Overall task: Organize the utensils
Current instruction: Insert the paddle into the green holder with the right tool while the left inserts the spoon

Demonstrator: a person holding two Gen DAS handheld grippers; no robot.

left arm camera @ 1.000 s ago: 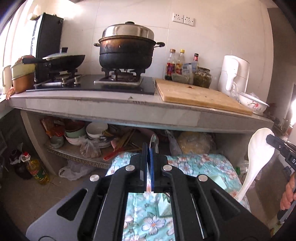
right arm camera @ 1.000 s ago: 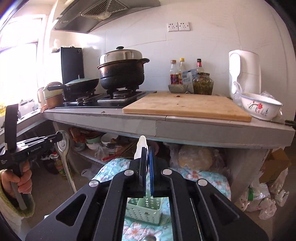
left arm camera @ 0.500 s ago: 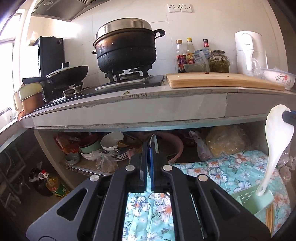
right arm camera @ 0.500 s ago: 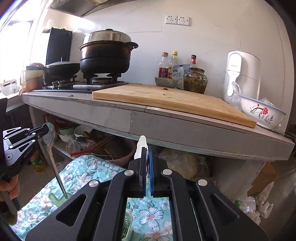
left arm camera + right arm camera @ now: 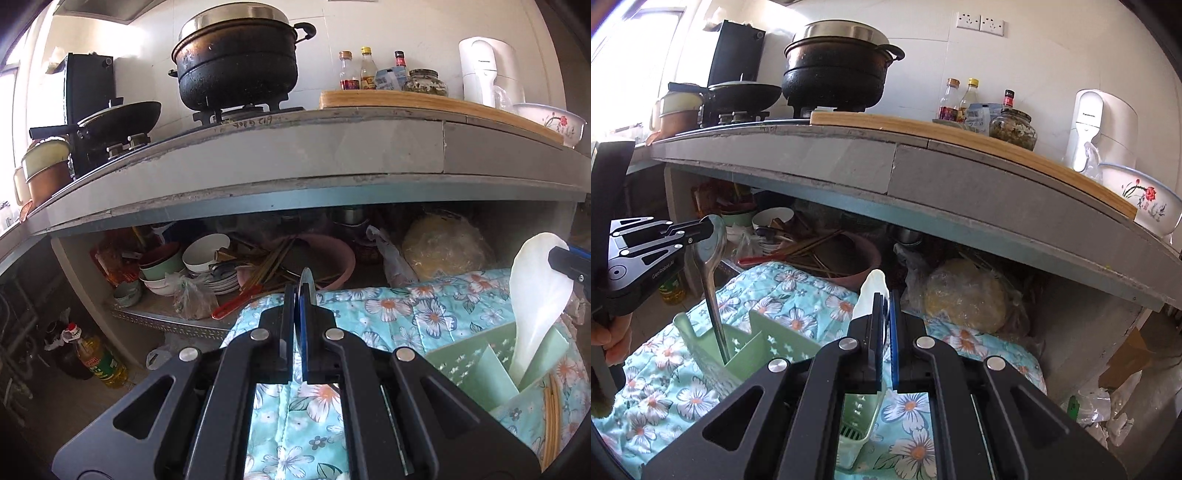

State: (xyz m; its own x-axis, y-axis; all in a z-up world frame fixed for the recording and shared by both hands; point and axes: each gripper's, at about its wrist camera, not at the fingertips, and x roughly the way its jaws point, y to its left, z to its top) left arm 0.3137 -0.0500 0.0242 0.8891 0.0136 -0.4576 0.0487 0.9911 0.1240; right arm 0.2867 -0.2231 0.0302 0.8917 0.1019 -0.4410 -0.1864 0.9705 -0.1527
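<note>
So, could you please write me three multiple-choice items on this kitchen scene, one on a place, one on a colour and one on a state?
1. Where is the handle end of the metal spoon?
A. inside the green caddy
B. on the cutting board
C. in the pink basin

2. What colour is the spoon held by the right gripper?
A. red
B. white
C. black

3. How does the left gripper stand?
A. wide open, empty
B. shut on the metal spoon
C. lying on the cloth

Answers: 1 A, the right wrist view shows the handle dipping into a caddy compartment. 2 B, the left wrist view shows its pale white bowl. 3 B, its fingers clamp the spoon's bowl.
</note>
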